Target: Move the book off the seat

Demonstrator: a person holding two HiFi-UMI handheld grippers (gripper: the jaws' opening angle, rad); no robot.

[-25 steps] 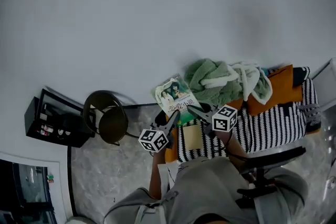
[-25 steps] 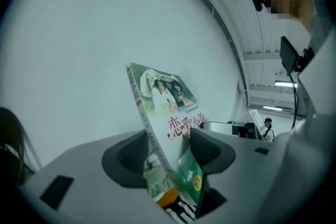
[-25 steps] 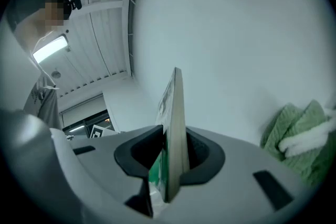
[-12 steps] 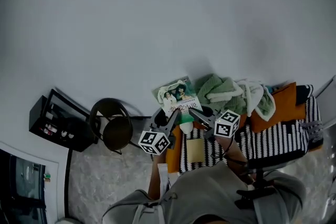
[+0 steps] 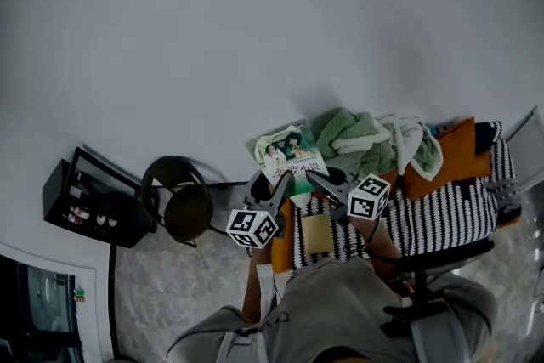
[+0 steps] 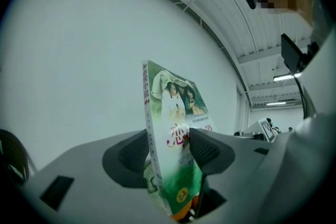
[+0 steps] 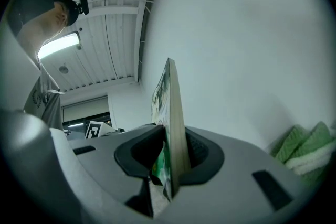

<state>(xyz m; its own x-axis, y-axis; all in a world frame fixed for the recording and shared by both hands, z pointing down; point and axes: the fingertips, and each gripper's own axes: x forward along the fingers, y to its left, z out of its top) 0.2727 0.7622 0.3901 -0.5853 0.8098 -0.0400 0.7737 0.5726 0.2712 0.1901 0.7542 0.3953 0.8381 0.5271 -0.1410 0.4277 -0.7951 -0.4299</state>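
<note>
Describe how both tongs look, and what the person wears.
Both the left tongs and the right tongs are grey plastic with dark ribbed pads; each carries a white cube with black square markers. The person wears a grey top.

Book [image 5: 289, 155]: green cover, pale figures, red lettering.
Seat cover [image 5: 442, 212]: black-white stripes.
Cushion [image 5: 459, 153]: orange.
Towels [image 5: 353, 136]: green, white.
Stool [image 5: 183, 204]: dark olive-brown.
Floor [image 5: 161, 293]: grey, marbled.
Wall [image 5: 255, 13]: plain white.
</note>
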